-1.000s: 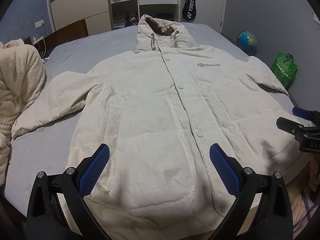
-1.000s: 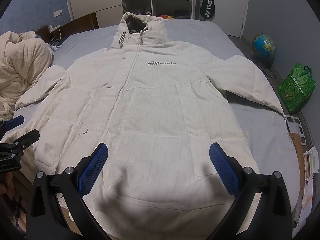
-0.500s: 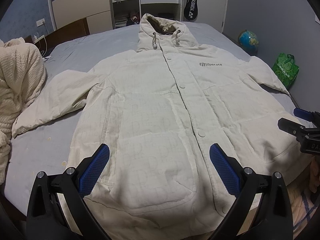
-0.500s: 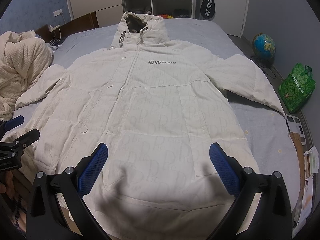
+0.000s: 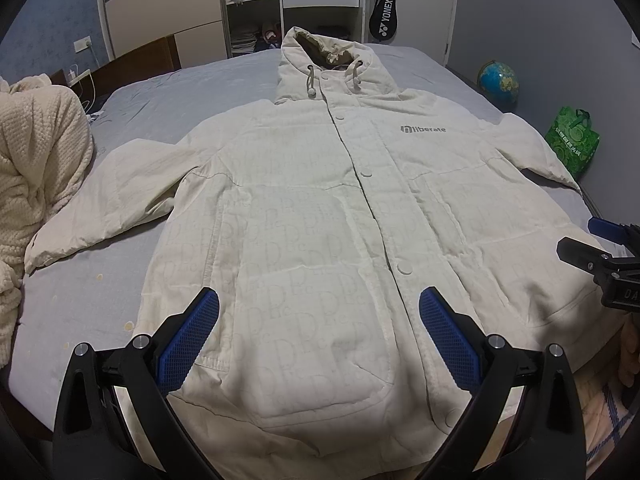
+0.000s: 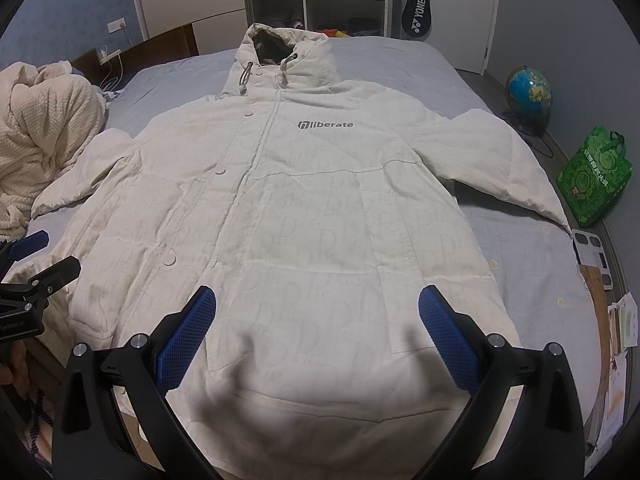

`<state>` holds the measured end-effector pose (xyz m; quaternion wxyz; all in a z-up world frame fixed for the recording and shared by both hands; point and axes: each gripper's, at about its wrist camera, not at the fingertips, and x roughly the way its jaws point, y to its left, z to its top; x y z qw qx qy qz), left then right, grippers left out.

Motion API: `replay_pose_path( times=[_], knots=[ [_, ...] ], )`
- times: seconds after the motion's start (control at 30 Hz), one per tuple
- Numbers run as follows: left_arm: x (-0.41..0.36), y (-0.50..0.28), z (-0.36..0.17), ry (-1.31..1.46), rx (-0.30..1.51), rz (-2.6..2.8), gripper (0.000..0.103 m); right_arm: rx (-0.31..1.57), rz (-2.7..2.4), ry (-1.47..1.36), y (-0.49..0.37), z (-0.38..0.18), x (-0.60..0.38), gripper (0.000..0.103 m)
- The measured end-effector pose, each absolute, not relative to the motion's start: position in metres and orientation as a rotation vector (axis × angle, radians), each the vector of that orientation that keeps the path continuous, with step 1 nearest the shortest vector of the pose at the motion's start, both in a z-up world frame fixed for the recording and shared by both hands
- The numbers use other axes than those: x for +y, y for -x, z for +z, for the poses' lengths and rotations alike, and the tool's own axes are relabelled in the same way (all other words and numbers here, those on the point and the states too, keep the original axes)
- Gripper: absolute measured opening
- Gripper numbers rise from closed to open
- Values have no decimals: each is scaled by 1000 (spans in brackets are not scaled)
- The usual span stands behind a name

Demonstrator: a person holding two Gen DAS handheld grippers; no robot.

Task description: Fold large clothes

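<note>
Across the bed (image 5: 208, 92), white coat (image 5: 320, 216) (snaps fastened), both tongs agape.

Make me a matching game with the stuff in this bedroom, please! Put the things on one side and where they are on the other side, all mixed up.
Things:
1. cream hooded puffer jacket
2. fluffy cream knitted blanket
3. blue round globe
4. green patterned shopping bag

Places:
A. bunched up at the left edge of the grey bed
B. on the floor, right of the bed, nearer the camera
C. spread flat across the bed
D. on the floor by the far right corner of the bed

Pairs: 1-C, 2-A, 3-D, 4-B
</note>
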<state>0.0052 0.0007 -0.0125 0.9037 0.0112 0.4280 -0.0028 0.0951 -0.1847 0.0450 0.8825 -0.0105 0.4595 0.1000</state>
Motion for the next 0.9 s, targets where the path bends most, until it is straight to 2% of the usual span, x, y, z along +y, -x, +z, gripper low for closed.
replay_pose_path(
  times=[0.9],
  knots=[
    [1, -5, -14, -25, 888, -5, 96, 965, 208, 25, -95, 44, -184, 97]
  ],
)
